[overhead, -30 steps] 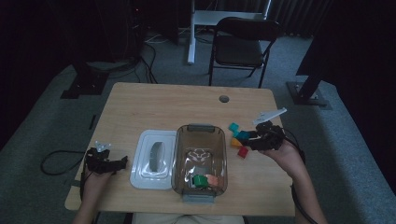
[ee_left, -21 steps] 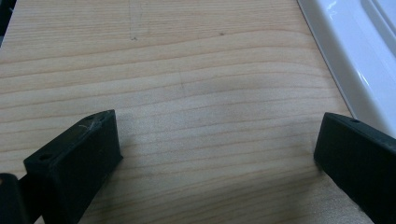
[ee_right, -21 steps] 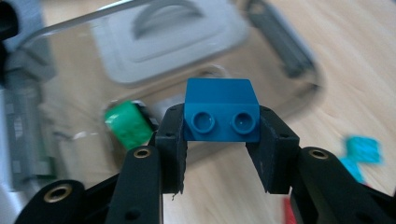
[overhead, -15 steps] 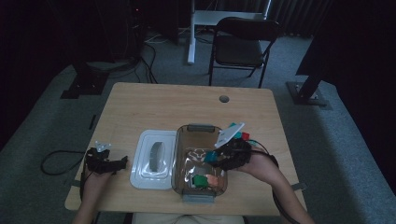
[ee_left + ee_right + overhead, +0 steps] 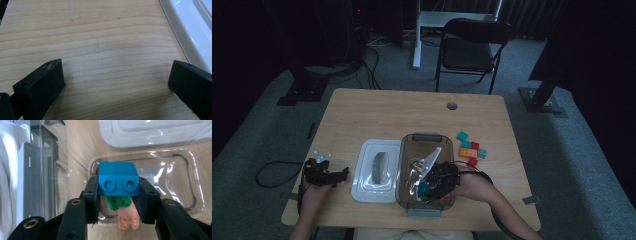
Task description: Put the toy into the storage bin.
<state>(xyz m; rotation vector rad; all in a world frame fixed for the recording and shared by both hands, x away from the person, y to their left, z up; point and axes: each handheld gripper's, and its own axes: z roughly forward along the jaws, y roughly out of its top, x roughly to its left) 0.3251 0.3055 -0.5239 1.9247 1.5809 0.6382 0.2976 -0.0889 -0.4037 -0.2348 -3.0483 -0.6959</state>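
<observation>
R gripper pinches the blue two-stud plastic brick over the clear plastic box, so go low b4 letting go; L gripper rests spread wide & empty.

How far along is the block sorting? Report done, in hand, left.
Done: a green block and a pink block already lie in the clear container, whose white lid rests beside it. In hand: the right gripper holds a blue block over the container. Left: a cluster of loose blocks on the table. The left gripper is open.
</observation>
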